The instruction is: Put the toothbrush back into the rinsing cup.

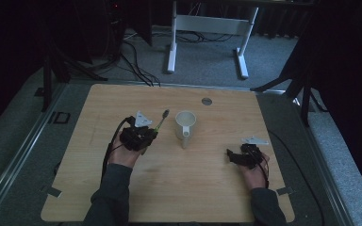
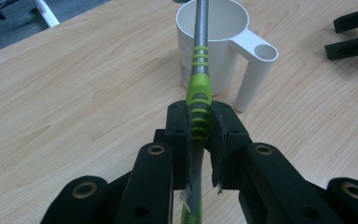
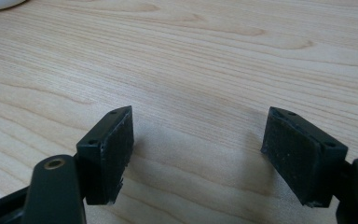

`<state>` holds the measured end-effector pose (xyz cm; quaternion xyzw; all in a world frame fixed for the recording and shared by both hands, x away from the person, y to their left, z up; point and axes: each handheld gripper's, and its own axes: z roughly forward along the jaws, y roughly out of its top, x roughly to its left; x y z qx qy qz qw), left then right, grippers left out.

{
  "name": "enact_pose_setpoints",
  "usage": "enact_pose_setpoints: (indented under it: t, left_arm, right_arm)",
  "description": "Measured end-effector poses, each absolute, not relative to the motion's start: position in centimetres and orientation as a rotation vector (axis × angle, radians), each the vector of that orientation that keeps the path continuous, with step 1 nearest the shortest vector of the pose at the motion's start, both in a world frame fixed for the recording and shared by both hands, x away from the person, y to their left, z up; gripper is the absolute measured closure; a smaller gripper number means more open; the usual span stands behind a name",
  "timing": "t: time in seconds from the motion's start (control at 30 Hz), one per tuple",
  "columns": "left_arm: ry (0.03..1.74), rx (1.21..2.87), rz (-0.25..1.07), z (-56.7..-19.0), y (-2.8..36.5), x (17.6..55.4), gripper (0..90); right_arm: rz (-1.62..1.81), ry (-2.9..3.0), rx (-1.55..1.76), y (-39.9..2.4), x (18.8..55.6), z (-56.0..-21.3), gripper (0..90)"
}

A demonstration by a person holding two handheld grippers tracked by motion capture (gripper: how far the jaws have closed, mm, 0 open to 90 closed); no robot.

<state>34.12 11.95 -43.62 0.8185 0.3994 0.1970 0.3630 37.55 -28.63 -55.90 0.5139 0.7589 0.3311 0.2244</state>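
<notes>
Room: I see a dark studio with grey carpet floor (image 1: 207, 56), black stands and a white desk frame (image 1: 207, 28) at 12 o'clock.
Surface: light wooden table top (image 1: 122, 188), matt and level; a small grey round insert (image 1: 207, 101) sits near the far edge.
White plastic mug (image 1: 185, 125): upright at table centre, tubular handle toward 6 o'clock. I judge it light and easy to tip if knocked.
Left gripper (image 2: 199, 122): clenched on the tool, pads squeezing the ribbed green grip; it sits at 9 o'clock of the mug.
Right gripper (image 3: 200, 149): released, jaws wide apart with bare table between them, resting at 4 o'clock of the mug, well apart from it.
Green-and-grey slim tool (image 2: 199, 84): held above the table, its metal shaft pointing at the mug's mouth; its far end is cut off in the left gripper view.
Handling: I judge it stiff and light; the smooth shaft would slip, so the rubbery ribbed section is the right hold.
</notes>
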Motion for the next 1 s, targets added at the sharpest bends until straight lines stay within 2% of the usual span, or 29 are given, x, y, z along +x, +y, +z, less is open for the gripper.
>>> enact_pose_setpoints:
  t: [1.0]
  left_arm:
    - [1.065, 2.021, 0.493, -43.02, 12.06, 34.71, 79.1]
  right_arm:
    - [0.914, 2.095, 1.413, -28.60, 37.60, -55.91, 24.5]
